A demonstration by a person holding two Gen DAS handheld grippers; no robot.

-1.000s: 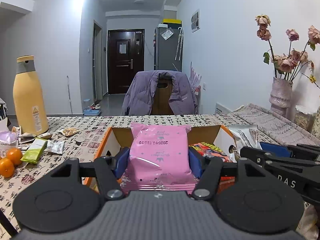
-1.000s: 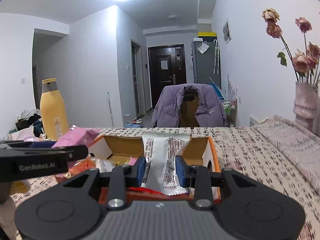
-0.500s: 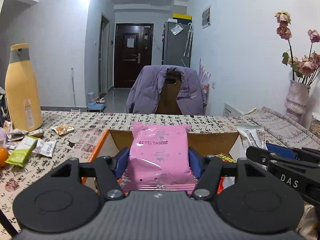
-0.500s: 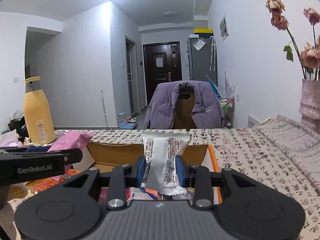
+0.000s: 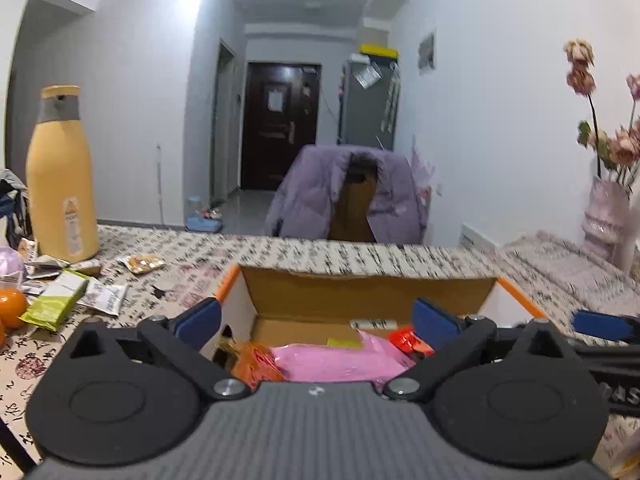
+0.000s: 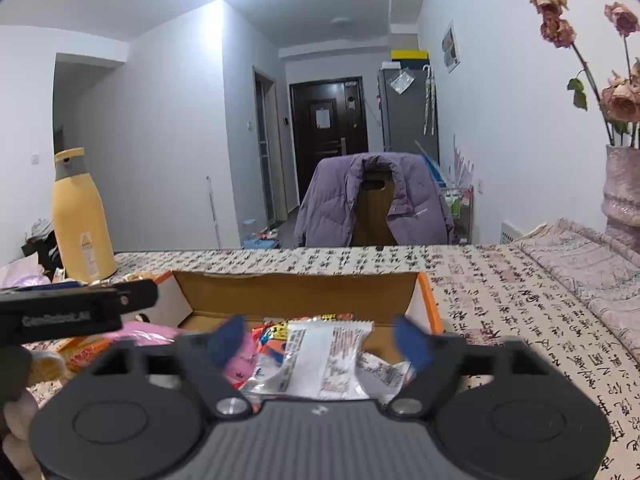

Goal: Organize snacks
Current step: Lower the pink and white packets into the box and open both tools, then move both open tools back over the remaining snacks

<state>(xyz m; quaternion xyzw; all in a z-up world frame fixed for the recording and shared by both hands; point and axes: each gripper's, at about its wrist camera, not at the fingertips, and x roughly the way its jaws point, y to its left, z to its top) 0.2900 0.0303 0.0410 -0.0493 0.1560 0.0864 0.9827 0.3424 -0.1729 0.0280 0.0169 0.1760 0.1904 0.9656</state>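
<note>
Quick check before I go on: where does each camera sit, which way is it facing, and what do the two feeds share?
Left wrist: rides the left tool, faces across the table to the door; open over the box and pink pack; right tool at its right edge.
Right wrist: rides the right tool, same heading; open over the silver pack; left tool at its left edge.
Shared: box, pink pack, yellow bottle, chair.

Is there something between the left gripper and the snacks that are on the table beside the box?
The left gripper is open over the box, its jaws just opened, and the pink pack lies inside. The loose snacks lie to the left, past the box's orange-edged wall. Nothing else visible stands between.
</note>
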